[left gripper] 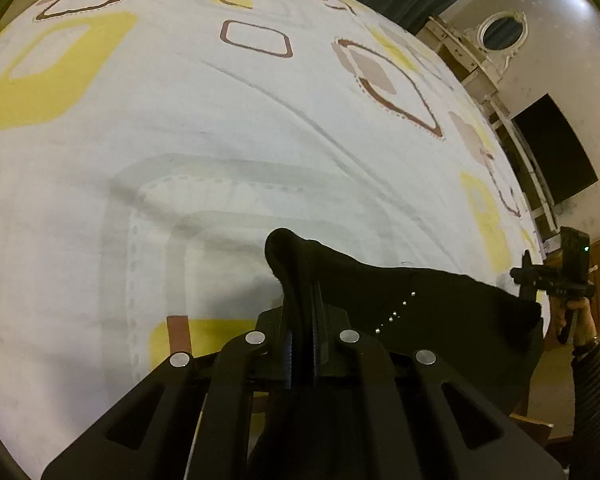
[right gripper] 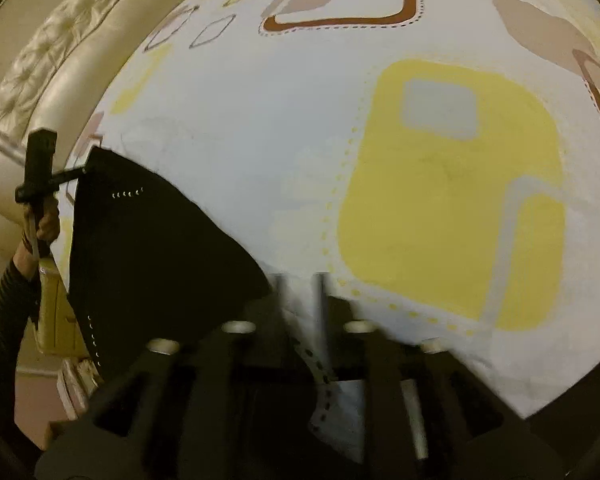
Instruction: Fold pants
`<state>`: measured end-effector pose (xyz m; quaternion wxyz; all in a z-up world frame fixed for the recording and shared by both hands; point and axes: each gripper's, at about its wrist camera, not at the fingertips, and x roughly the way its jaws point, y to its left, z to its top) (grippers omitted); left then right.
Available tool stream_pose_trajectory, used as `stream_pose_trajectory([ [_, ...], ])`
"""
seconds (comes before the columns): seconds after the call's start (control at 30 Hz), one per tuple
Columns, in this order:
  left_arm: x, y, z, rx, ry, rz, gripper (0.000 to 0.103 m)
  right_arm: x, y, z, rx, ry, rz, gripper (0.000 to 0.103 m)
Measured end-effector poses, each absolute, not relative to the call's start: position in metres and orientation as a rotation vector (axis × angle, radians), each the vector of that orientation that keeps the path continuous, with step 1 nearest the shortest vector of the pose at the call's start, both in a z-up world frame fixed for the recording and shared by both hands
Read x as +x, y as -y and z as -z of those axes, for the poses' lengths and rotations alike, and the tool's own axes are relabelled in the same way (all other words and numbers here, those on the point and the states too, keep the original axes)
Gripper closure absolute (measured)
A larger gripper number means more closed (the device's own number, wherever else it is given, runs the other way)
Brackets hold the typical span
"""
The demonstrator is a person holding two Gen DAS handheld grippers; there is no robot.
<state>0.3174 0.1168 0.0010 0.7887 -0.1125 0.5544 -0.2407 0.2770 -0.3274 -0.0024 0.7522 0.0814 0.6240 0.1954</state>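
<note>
The black pants (left gripper: 440, 312) hang stretched between my two grippers above a bed. My left gripper (left gripper: 300, 276) is shut on one corner of the pants, with cloth bunched over its fingertips. In the right wrist view the pants (right gripper: 152, 248) stretch from my right gripper (right gripper: 300, 292) to the left gripper (right gripper: 72, 174) at the far left. The right gripper's fingers are blurred and close together, gripping the pants edge. The right gripper also shows in the left wrist view (left gripper: 536, 276), held by a hand at the pants' far corner.
A white bedsheet (left gripper: 220, 140) with yellow and brown square patterns lies under both grippers. A cream tufted headboard (right gripper: 40, 72) is at the left in the right wrist view. A white dresser with an oval mirror (left gripper: 500, 36) and a dark screen (left gripper: 552, 148) stand by the wall.
</note>
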Motion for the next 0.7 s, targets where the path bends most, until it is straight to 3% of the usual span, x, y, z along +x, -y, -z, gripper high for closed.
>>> stream_pose_trajectory([
  [0.03, 0.317, -0.117, -0.002, -0.249, -1.191, 0.521, 0.097, 0.278, 0.330, 0.003, 0.187, -1.363, -0.434, 0.046],
  [0.1, 0.319, -0.116, -0.001, -0.246, -1.193, 0.516, 0.097, 0.277, 0.323, 0.009, 0.205, -1.386, -0.465, 0.046],
  [0.2, 0.319, -0.114, 0.003, -0.233, -1.208, 0.503, 0.097, 0.279, 0.307, 0.021, 0.143, -1.466, -0.497, 0.046],
  [0.23, 0.320, -0.111, 0.004, -0.232, -1.213, 0.497, 0.097, 0.277, 0.299, 0.027, 0.103, -1.497, -0.519, 0.051],
  [0.27, 0.320, -0.110, 0.006, -0.233, -1.221, 0.491, 0.097, 0.274, 0.291, 0.030, 0.066, -1.515, -0.548, 0.060],
  [0.3, 0.321, -0.110, 0.009, -0.230, -1.229, 0.482, 0.097, 0.270, 0.283, 0.031, 0.019, -1.529, -0.564, 0.099],
  [0.4, 0.320, -0.109, 0.009, -0.221, -1.220, 0.477, 0.097, 0.266, 0.270, 0.024, -0.116, -1.484, -0.459, 0.097],
  [0.57, 0.313, -0.119, -0.013, -0.291, -1.121, 0.509, 0.097, 0.263, 0.271, -0.038, -0.255, -1.155, -0.214, 0.097],
  [0.7, 0.300, -0.137, -0.029, -0.373, -1.043, 0.523, 0.098, 0.236, 0.267, -0.062, -0.299, -1.018, -0.193, 0.097],
])
